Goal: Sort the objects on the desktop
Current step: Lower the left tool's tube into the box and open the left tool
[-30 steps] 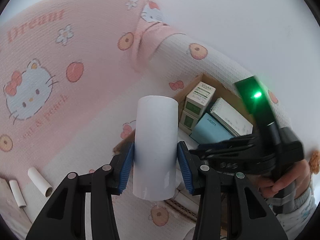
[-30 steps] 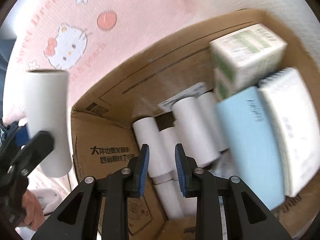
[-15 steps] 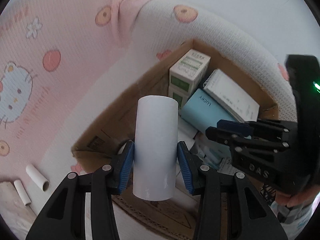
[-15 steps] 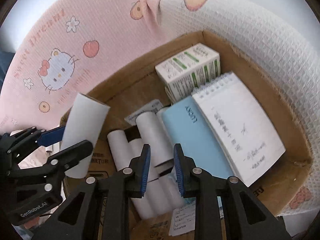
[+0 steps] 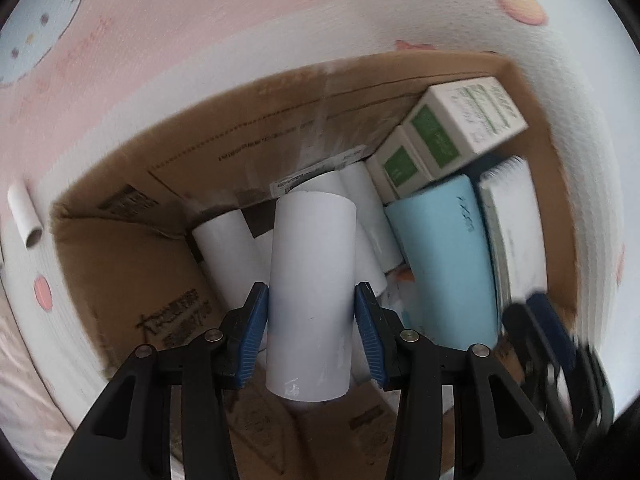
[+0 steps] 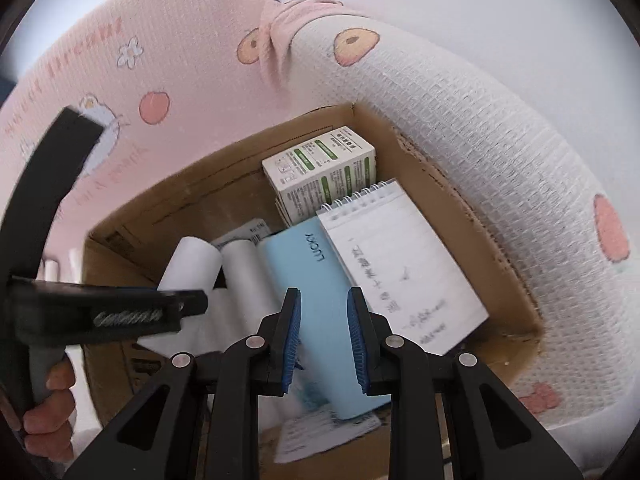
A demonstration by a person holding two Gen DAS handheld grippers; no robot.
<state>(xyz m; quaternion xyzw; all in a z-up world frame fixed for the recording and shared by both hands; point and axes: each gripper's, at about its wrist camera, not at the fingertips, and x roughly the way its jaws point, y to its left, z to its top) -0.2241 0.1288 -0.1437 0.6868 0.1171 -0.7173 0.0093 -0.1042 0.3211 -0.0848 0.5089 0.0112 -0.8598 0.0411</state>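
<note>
We judge the sorting well along. The cardboard box [image 6: 472, 216], resting on a pink and white cartoon-print cloth [image 6: 192, 60], already holds a spiral notepad [image 6: 400, 264], a light blue case [image 6: 316, 304], two green and white cartons [image 5: 460, 132] stacked in its far corner, and several white paper tubes [image 5: 228, 256] lying on its floor. What is left, as far as we can see: one white tube [image 5: 312, 304] not yet let go, and a thinner tube [image 5: 24, 216] outside the box on the cloth.

The held tube is plain, smooth, hollow, slightly scuffed at its near end, pointing down into the box above the others. The left gripper [image 5: 312, 336] has its jaws clamped on its sides. The right gripper [image 6: 323, 340] hangs over the blue case, jaws nearly closed and empty.
</note>
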